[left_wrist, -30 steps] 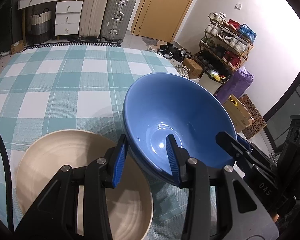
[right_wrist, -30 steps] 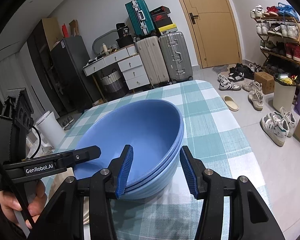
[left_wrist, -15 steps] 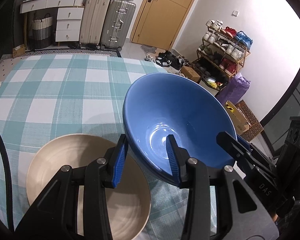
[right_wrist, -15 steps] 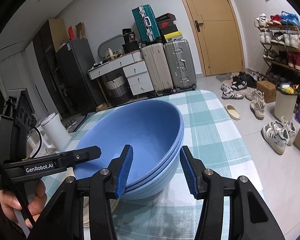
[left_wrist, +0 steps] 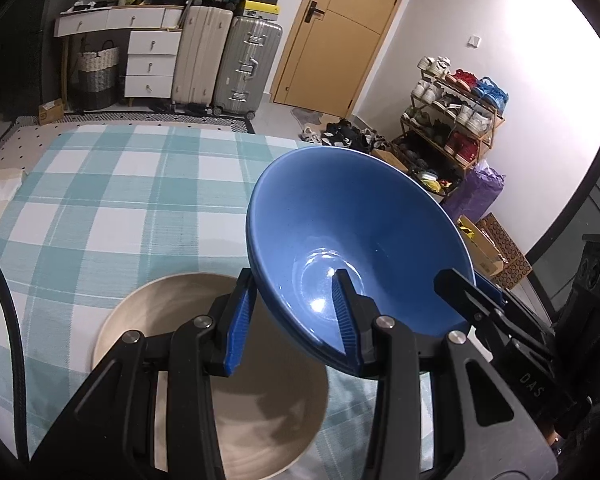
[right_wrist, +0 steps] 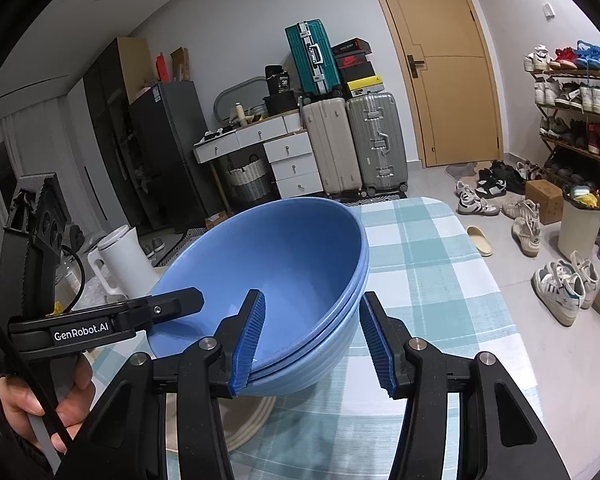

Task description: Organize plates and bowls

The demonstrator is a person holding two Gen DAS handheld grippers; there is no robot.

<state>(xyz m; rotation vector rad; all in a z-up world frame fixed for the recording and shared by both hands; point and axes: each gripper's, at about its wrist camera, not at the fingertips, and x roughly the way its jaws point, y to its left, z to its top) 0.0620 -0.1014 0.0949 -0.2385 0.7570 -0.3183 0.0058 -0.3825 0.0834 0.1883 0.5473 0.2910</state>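
Lived-in home, entry area of a flat. Wooden door [right_wrist: 440,80] at upper right, open shoe rack [right_wrist: 572,108] along the right edge, loose sneakers [right_wrist: 496,196] on the tiled floor below. Suitcases [right_wrist: 352,140] stacked at top centre beside white drawers [right_wrist: 288,160]; dark fridge [right_wrist: 164,152] at left. Checked tablecloth [left_wrist: 120,200] across the foreground table.

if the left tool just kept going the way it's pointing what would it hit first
The left tool already straddles the glossy blue ceramic bowl stack's near rim, so it would likely push deeper into that wall first, though depth is unclear.
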